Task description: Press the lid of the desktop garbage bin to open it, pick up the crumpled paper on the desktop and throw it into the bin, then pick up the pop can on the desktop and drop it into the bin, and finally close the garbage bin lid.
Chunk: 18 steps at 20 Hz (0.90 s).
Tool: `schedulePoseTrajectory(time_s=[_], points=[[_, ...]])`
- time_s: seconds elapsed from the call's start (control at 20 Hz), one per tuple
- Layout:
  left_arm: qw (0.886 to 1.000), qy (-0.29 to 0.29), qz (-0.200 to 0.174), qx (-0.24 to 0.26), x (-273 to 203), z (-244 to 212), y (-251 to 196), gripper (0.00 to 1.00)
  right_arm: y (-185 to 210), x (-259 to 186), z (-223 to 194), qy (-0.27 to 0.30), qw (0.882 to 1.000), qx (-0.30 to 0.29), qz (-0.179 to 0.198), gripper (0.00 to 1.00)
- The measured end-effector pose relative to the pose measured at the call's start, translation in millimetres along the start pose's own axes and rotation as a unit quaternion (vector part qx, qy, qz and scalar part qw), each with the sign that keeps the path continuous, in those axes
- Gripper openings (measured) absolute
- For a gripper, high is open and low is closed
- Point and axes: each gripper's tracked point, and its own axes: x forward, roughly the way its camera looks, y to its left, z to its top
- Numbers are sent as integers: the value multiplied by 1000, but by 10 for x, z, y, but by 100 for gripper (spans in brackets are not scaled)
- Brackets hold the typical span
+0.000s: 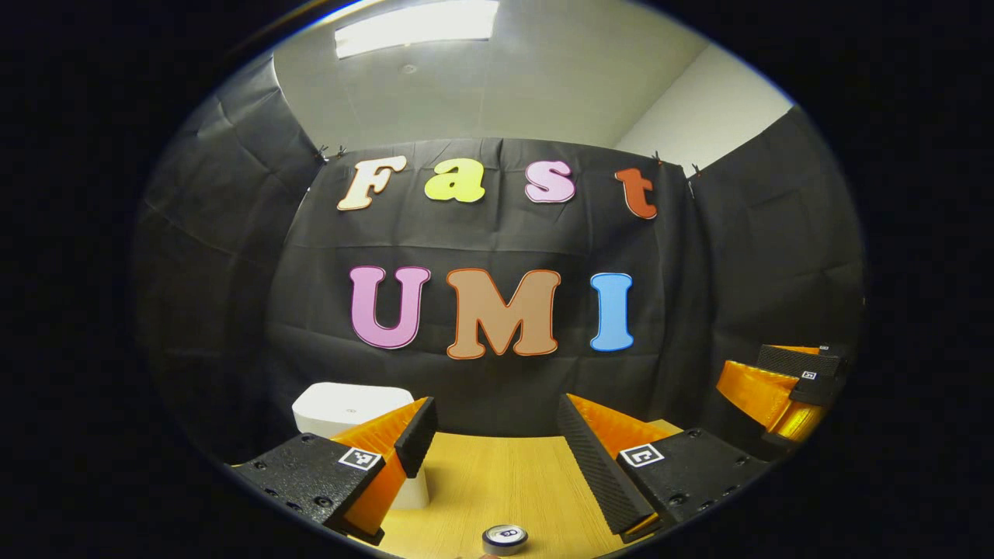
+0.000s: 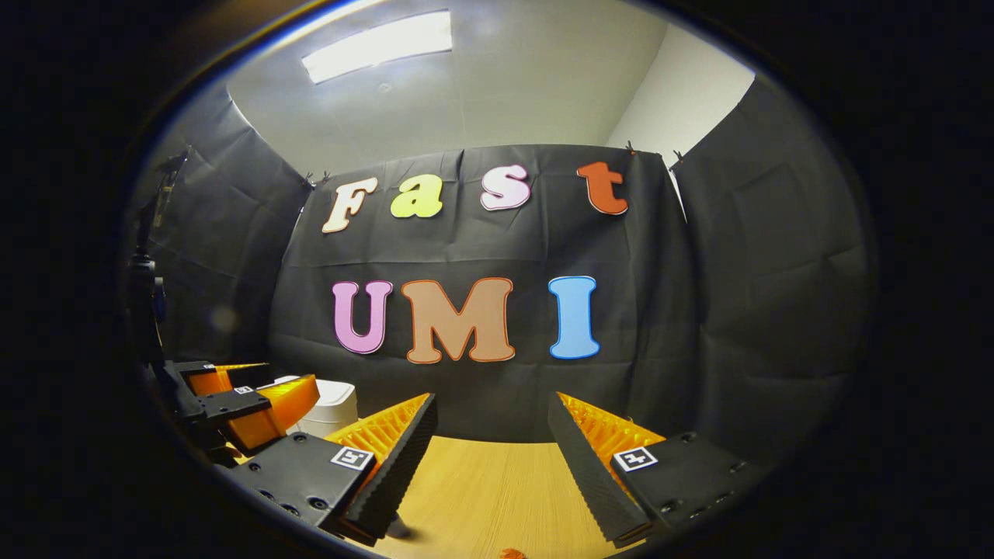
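1. Light wood desktop [image 1: 497, 481] runs back to the black cloth wall [image 1: 497, 233]; white ceiling w/ a lit panel light [image 1: 415, 27] above, a bare white wall [image 1: 699, 116] upper right.
2. White garbage bin [image 1: 349, 407] sits at the desk's far left in the left gripper view, lid down, partly behind that gripper's left finger. Right gripper view: bin [image 2: 330, 407] at left, behind the other gripper.
3. Pop can [image 1: 505, 538] stands upright at the near edge of the left gripper view; top showing, body cut off.
4. Small orange bit [image 2: 511, 553] at the bottom edge of the right gripper view; too little to tell what.
5. Left gripper [image 1: 497, 458]: fingers spread wide, nothing between, above the desk; can below, not touched.
6. Right gripper [image 2: 491, 458]: also wide, holding nothing, over bare wood.
7. Crumpled paper: can't place it.
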Motion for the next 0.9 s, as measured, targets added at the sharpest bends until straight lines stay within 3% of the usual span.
schedulePoseTrajectory(time_s=[0.9], points=[[1000, 10, -7, 8, 124, -72, -49, 95, -102, 126, 2, -6, 1000, 9, -5, 96]])
